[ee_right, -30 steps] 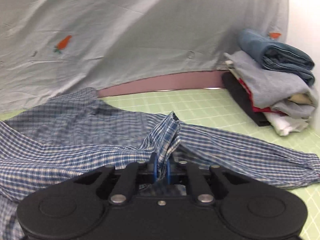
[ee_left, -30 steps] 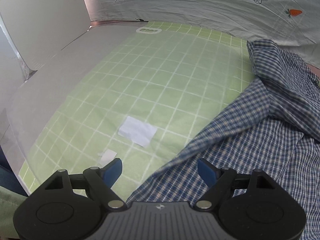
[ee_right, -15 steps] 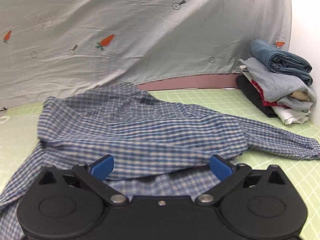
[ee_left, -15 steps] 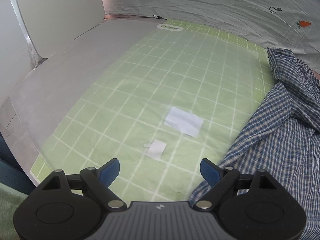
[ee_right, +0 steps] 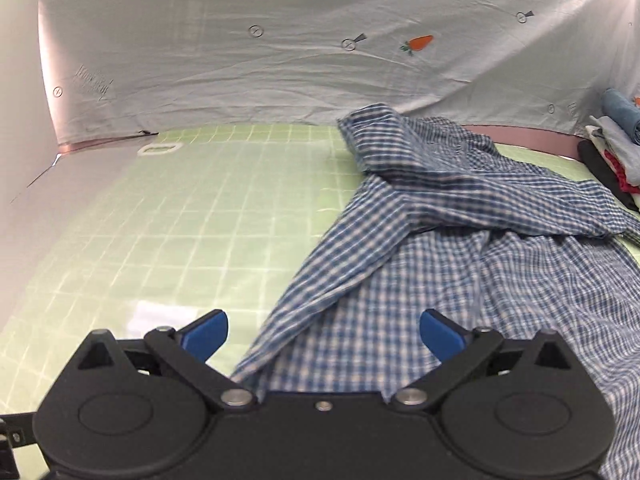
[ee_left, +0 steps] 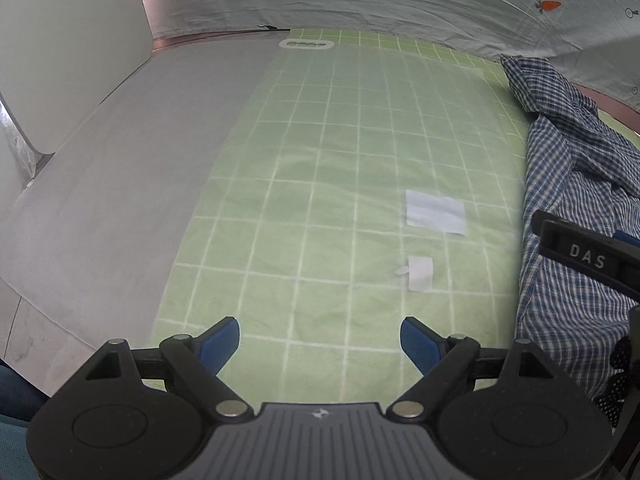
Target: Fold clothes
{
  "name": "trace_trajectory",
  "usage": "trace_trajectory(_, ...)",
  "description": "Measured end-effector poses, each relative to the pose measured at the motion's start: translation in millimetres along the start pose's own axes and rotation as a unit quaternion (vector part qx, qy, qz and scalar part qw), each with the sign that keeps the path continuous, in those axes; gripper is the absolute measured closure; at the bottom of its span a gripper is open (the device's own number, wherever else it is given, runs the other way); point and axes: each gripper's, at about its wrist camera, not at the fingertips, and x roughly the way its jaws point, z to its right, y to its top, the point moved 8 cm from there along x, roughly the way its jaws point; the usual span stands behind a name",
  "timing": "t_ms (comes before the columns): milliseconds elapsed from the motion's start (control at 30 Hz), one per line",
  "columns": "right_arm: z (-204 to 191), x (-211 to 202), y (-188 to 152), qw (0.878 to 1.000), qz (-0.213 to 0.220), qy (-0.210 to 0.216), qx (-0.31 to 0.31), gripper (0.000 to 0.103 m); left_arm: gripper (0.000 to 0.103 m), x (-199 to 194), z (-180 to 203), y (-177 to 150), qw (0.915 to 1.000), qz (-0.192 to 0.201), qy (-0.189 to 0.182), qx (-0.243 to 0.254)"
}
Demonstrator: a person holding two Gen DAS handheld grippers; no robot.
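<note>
From the left wrist, my left gripper (ee_left: 320,340) stood wide and empty over bare green mat (ee_left: 320,200); the checked shirt (ee_left: 568,240) lay off to its right.

From the right wrist, my right gripper (ee_right: 323,330) gaped, holding nothing, above the shirt's rumpled hem, which looked layered, so closing there risked pinching two plies.

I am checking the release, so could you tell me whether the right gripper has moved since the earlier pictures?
Yes. The right gripper, jaws just opened and empty, has swung left: the folded clothes stack has slid to the right edge, and the checked shirt now lies right of centre.
</note>
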Motion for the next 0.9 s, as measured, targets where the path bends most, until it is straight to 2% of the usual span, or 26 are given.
trace_trajectory(67, -15.8, -0.7, -9.5, 1.000, -0.015, 0.003, -0.003, 0.005, 0.015, -0.1, -4.2, -2.5, 1.0000, -0.002, -0.009, 0.001)
trace_trajectory(100, -21.0, -0.6, -14.7, 1.000, -0.023, 0.001, -0.008, 0.012, 0.015, -0.4, -4.9, -3.7, 0.9999, -0.002, -0.011, 0.005)
trace_trajectory(133, -24.7, -0.7, -19.6, 1.000, -0.029, -0.002, -0.011, 0.014, 0.015, -0.8, -5.5, -4.9, 0.9999, -0.002, -0.014, 0.010)
trace_trajectory(233, -29.9, -0.3, -31.3, 0.999, -0.044, -0.006, -0.012, 0.034, 0.015, -1.9, -6.3, -8.9, 0.9996, -0.002, -0.019, 0.019)
trace_trajectory(300, -29.9, 1.2, -36.2, 0.999, -0.052, -0.001, -0.008, 0.055, 0.015, -1.3, -6.3, -10.3, 0.9996, -0.004, -0.022, 0.020)
trace_trajectory(333, -29.8, 1.5, -37.9, 0.998, -0.055, 0.006, -0.007, 0.060, 0.015, -0.7, -5.9, -10.2, 0.9996, -0.006, -0.023, 0.019)
trace_trajectory(400, -31.2, -1.7, -40.2, 0.998, -0.054, 0.028, -0.016, 0.088, 0.015, -0.4, -2.3, -8.6, 0.9995, -0.005, -0.026, 0.018)
trace_trajectory(467, -26.1, -8.7, -37.8, 0.998, -0.049, 0.048, -0.011, 0.098, 0.015, -0.8, 5.3, -6.1, 0.9993, -0.003, -0.031, 0.021)
trace_trajectory(667, 7.5, -33.7, -23.3, 0.994, -0.030, 0.099, 0.038, 0.102, 0.015, -2.6, 48.3, -0.7, 0.9979, 0.003, -0.053, 0.038)
trace_trajectory(800, 66.3, -49.3, -13.7, 0.989, -0.020, 0.101, 0.101, 0.102, 0.015, -2.5, 89.9, -1.9, 0.9962, 0.002, -0.070, 0.051)
trace_trajectory(900, 119.4, -54.6, -13.0, 0.990, -0.015, 0.077, 0.118, 0.102, 0.015, -2.5, 125.7, -2.3, 0.9947, 0.003, -0.081, 0.064)
